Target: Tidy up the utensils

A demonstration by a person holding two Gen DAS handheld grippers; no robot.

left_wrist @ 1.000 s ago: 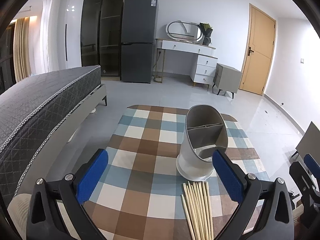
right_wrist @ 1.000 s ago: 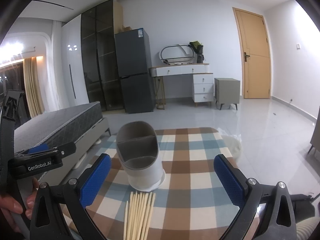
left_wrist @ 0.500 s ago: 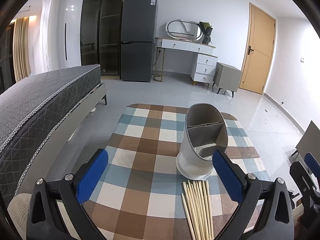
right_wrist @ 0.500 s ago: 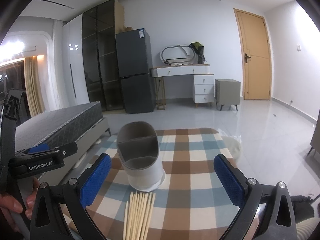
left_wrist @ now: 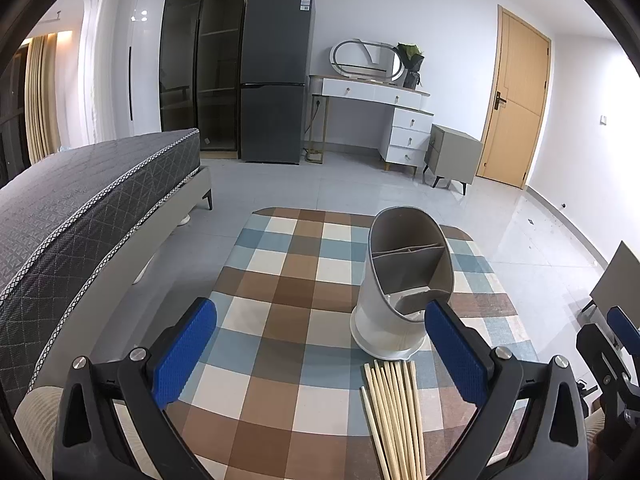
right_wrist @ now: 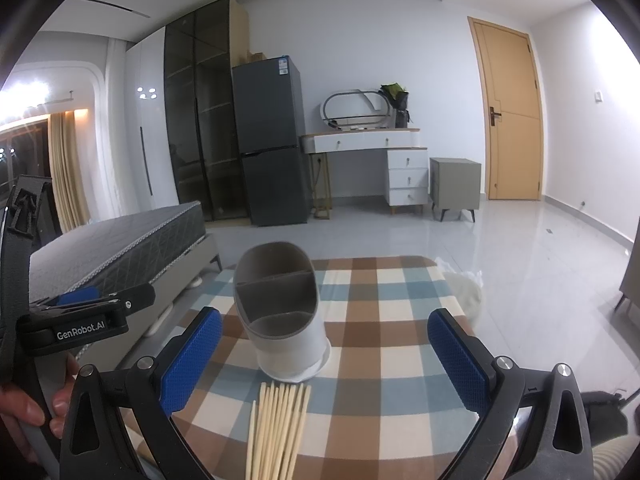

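A white utensil holder with grey divided compartments stands upright on a checked tablecloth. Several pale wooden chopsticks lie side by side just in front of it, tips toward the holder. My left gripper hovers open above the near part of the table, the holder beside its right finger. My right gripper is open too, with the holder and chopsticks between its spread fingers. Neither holds anything.
A grey bed runs along the table's left side. The other gripper, in a person's hand, shows at the left of the right wrist view. A fridge, white dresser and wooden door stand far behind.
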